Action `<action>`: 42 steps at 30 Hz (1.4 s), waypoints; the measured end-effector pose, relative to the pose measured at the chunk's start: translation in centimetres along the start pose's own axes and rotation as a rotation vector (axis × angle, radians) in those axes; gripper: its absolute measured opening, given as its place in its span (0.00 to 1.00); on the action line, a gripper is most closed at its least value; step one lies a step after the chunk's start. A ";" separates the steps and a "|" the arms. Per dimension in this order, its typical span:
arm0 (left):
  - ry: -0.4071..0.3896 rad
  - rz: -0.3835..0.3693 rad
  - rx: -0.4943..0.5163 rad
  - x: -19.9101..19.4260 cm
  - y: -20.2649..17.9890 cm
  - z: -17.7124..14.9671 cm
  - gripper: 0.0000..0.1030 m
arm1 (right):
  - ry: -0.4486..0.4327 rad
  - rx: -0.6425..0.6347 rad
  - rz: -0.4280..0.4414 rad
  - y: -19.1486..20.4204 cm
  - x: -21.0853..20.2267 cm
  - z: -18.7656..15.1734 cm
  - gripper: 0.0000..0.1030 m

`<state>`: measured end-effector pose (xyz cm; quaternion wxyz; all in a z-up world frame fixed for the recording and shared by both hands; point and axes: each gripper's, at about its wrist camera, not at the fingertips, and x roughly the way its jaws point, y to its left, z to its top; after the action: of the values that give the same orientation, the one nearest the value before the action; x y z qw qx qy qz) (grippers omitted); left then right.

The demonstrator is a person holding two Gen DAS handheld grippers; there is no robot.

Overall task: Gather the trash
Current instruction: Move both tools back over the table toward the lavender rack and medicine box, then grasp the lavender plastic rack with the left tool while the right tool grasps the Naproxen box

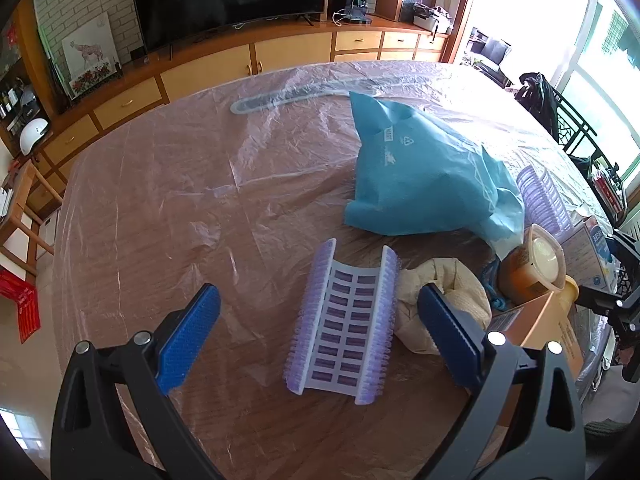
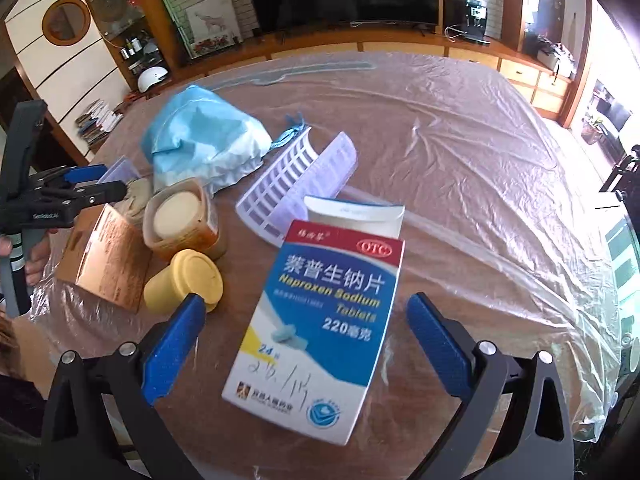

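Trash differs by view: spread left tongs [image 1: 318, 322] frame a purple tray [image 1: 343, 324], spread right tongs [image 2: 306, 344] perhaps a medicine box [image 2: 320, 328].

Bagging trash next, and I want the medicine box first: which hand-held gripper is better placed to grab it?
Right. The right hand-held gripper is open with the medicine box lying directly between its fingers. The left hand-held gripper, also open, is lined up on the purple plastic tray instead.
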<state>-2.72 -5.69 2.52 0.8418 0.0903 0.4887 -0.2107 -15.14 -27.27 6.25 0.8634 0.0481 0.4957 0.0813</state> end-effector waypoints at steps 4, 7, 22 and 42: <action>0.005 -0.024 -0.001 0.0 0.2 0.0 0.89 | 0.002 -0.006 -0.046 0.2 0.4 0.3 0.96; 0.004 -0.023 0.017 -0.2 0.0 -0.2 0.87 | -0.002 0.004 -0.053 0.0 0.2 -0.1 0.96; -0.022 0.044 0.015 -1.0 0.7 -0.9 0.87 | -0.053 0.067 -0.139 -2.5 0.2 0.4 0.96; -0.001 0.027 -0.041 0.0 2.3 -0.9 0.67 | -0.061 0.111 -0.116 -2.2 0.8 1.5 0.76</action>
<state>-2.39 -3.33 1.97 0.8465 0.0795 0.4911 -0.1893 -13.22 -29.28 5.95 0.8772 0.0695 0.4750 0.0019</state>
